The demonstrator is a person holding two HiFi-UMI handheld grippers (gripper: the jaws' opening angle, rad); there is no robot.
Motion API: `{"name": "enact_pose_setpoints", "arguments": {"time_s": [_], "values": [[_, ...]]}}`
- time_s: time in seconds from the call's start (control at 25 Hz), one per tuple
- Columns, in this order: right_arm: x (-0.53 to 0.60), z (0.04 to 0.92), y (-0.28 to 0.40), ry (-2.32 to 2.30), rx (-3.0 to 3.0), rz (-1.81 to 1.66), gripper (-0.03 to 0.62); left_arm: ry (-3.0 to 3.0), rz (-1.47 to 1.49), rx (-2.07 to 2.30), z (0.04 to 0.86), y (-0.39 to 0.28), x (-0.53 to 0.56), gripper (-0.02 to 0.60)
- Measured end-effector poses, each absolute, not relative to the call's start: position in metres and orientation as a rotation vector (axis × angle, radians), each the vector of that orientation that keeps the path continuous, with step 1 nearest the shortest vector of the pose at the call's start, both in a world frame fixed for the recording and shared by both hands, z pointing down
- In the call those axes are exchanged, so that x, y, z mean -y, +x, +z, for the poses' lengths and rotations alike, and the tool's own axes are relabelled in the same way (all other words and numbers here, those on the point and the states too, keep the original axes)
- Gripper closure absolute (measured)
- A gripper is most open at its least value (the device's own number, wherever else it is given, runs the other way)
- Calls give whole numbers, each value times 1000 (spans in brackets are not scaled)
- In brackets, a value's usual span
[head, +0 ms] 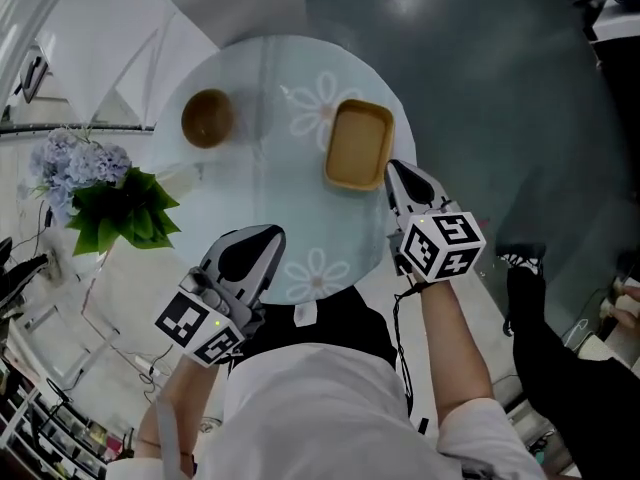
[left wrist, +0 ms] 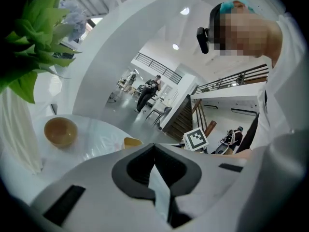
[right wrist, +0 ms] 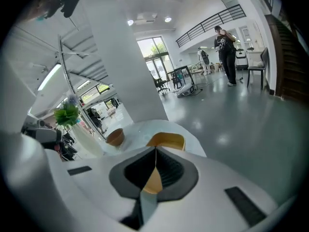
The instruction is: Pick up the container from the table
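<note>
While the tan container [head: 358, 146] sits untouched near the right edge of the round glass counter [head: 250, 183], the right tool [head: 393, 171] hovers just beside its near right corner, jaws pressed together with nothing between them; the left tool [head: 266, 238] hangs over the counter's near edge, well apart from the container, its jaws likewise closed on nothing. The pick-up looks not yet begun; the right tool seems the likelier one to take it. The main risk, as I judge it, is going in with the jaws closed: they would push the rim instead of straddling it; on smooth glass the shallow container could slide, and the right edge is close. A pinch on one thin wall alone might also let it tip; a wide sweep leftward could disturb the brown bowl [head: 207, 118] toward the far left edge.
</note>
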State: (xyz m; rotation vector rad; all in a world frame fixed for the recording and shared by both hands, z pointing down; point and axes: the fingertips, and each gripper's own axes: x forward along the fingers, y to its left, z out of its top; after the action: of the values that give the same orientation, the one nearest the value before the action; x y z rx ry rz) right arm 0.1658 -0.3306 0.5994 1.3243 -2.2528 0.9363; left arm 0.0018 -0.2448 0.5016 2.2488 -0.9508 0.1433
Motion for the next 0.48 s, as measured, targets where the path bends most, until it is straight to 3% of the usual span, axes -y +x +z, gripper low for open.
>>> {"name": "enact_pose_setpoints", "arguments": {"time_s": [0.48], "values": [[349,639,181,1363,2148,904,569,2213,168,947,516,9,250,560]]}}
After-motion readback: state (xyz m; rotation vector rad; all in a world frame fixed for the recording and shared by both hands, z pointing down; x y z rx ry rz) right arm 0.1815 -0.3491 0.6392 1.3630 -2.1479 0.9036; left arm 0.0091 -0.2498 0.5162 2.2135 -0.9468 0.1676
